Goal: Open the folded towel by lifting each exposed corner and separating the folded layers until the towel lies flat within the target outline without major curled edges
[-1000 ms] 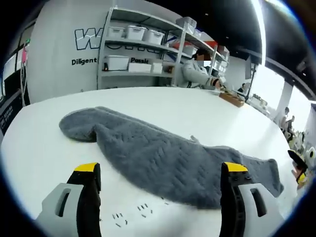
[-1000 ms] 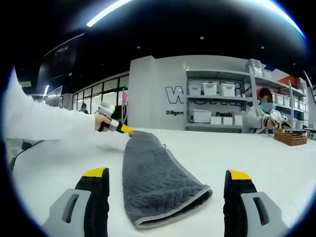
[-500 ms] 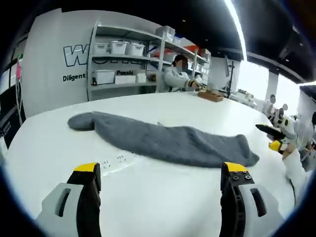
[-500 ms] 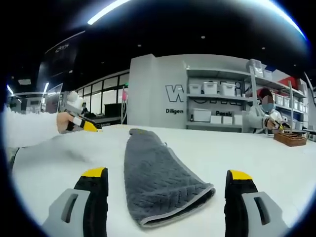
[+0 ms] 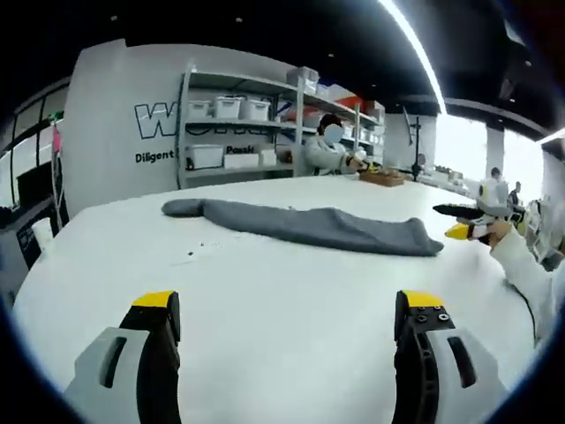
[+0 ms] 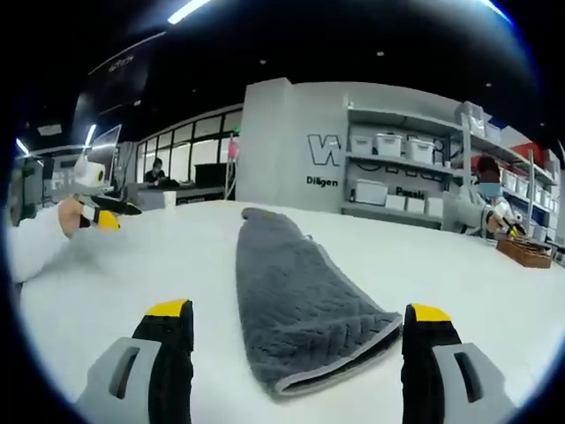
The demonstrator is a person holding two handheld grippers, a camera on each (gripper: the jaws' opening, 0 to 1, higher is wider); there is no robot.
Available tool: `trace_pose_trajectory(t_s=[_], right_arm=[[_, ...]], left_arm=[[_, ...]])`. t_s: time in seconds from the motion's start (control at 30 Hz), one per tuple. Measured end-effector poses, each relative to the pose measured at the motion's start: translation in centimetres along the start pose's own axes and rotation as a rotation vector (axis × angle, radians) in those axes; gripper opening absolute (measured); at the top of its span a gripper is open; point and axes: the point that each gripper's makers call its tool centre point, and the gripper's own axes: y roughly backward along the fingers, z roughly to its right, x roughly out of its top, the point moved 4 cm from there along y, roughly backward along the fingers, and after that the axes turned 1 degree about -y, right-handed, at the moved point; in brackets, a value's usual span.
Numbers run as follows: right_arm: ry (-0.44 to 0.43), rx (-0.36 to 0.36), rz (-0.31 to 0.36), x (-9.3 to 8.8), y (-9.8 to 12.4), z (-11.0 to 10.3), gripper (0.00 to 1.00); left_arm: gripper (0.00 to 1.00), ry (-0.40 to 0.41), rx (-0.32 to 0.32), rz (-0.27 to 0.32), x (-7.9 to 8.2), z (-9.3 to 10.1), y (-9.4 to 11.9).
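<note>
Right gripper view: folded grey towel (image 6: pixel 305 309) is lying between and beyond the right gripper's (image 6: pixel 298 336) spread, empty jaws; left gripper (image 5: pixel 287 327), likewise spread, is hovering well short. Soft, limp, probably light; the hemmed near corner is offering a hold.

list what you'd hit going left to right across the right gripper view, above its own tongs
left tongs held in a hand → grey towel → seated person by the shelves → wooden box
</note>
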Motion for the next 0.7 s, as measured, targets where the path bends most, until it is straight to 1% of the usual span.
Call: trace_pose_trajectory(t_s=[0.07,0.13,0.2,0.23,0.27,0.33,0.37,0.4,0.47,0.53,0.57,0.63,0.7], right_arm=[[0.008,-0.001,-0.018,-0.5,-0.1,-0.4,0.99],[0.009,-0.006,-0.035,-1.0,0.0,-0.8,0.99],[-0.005,-0.019,-0.047,-1.7,0.2,-1.0,0.99],[-0.011,-0.021,-0.044,-1.8,0.2,-1.1,0.99],[-0.025,-0.015,-0.053,-2.2,0.3,-1.7,0.99],[-0.019,-0.014,-0.054,-2.8,0.8,-2.5,0.99],[-0.019,-0.027,-0.093,-3.6,1.0,-2.5,0.99],[-0.014,-0.033,-0.101,-4.0,1.0,-2.5,0.98],[-0.006,-0.050,-0.117,-4.6,1.5,-2.9,0.93],[-0.007,-0.066,-0.118,-4.8,1.9,-2.9,0.87],[-0.006,-0.069,-0.114,-4.9,2.0,-3.0,0.85],[-0.006,-0.071,-0.117,-5.0,2.0,-3.0,0.78],[-0.004,-0.059,-0.126,-5.3,1.9,-3.2,0.72]], left_arm=[[1.00,-0.008,0.015,0.014,-0.7,-0.1,0.9],[1.00,-0.028,0.028,0.015,-1.3,-0.1,1.5],[1.00,-0.059,0.033,0.000,-2.0,-0.2,1.8],[1.00,-0.063,0.032,-0.003,-2.1,-0.2,1.8],[1.00,-0.074,0.032,-0.004,-2.5,-0.2,2.0],[1.00,-0.089,0.035,0.001,-2.8,-0.4,2.3],[1.00,-0.090,0.035,0.004,-2.9,-0.5,2.5],[1.00,-0.079,0.030,0.012,-2.9,-0.7,2.7],[1.00,-0.056,0.021,0.029,-3.2,-0.8,3.3],[1.00,-0.043,0.018,0.025,-3.4,-1.2,4.0],[1.00,-0.047,0.025,0.040,-3.3,-1.5,4.3],[1.00,-0.057,0.057,0.035,-3.4,-2.2,5.1],[1.00,-0.061,0.079,0.039,-3.5,-2.6,5.6]])
